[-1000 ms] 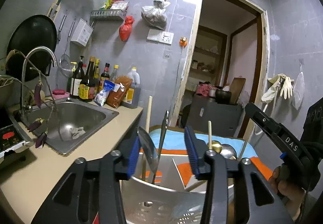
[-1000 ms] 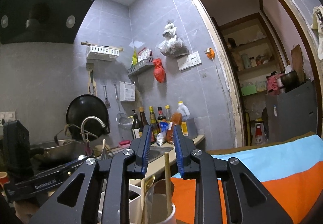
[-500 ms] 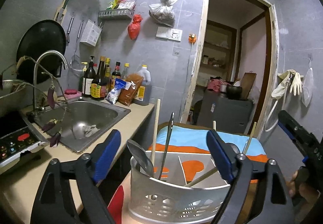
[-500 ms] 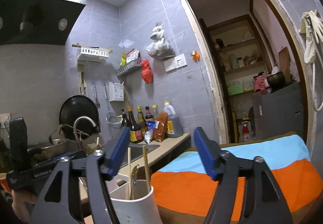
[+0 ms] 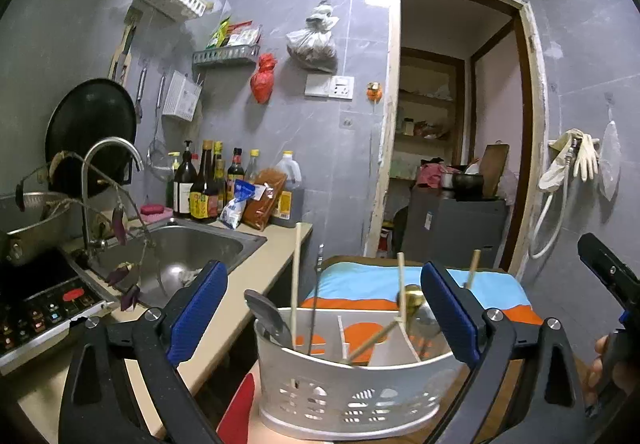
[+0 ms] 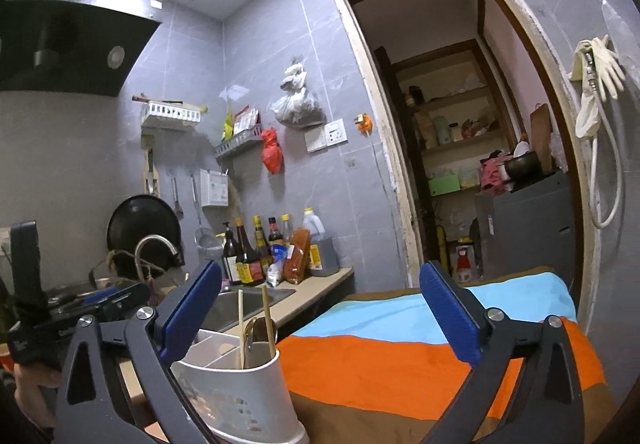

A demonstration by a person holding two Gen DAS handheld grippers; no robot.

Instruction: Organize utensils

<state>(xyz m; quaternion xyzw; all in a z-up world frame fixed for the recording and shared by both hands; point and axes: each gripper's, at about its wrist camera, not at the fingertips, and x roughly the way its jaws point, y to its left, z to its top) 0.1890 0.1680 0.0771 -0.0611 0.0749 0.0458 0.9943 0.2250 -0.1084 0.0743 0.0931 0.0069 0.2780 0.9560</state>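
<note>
A white perforated utensil holder (image 5: 352,396) with dividers stands just below my left gripper (image 5: 324,316), which is wide open and empty above it. In its left section stand a dark spoon (image 5: 266,318), a chopstick (image 5: 296,284) and a metal utensil (image 5: 316,304). Its right section holds wooden-handled utensils and a gold spoon (image 5: 412,294). In the right wrist view the holder (image 6: 244,392) sits low left with chopsticks (image 6: 266,320) in it. My right gripper (image 6: 320,320) is wide open and empty, above and right of the holder.
A steel sink (image 5: 180,252) with tap and sauce bottles (image 5: 204,188) lies on the counter at left; an induction cooker (image 5: 36,308) sits nearer. A blue, orange and brown cloth (image 6: 420,356) covers the surface beyond the holder. A doorway (image 5: 452,164) opens behind.
Both grippers have opened from nearly shut to wide open and have drawn back and up from the holder. The utensils they were around now stand free in the holder.
</note>
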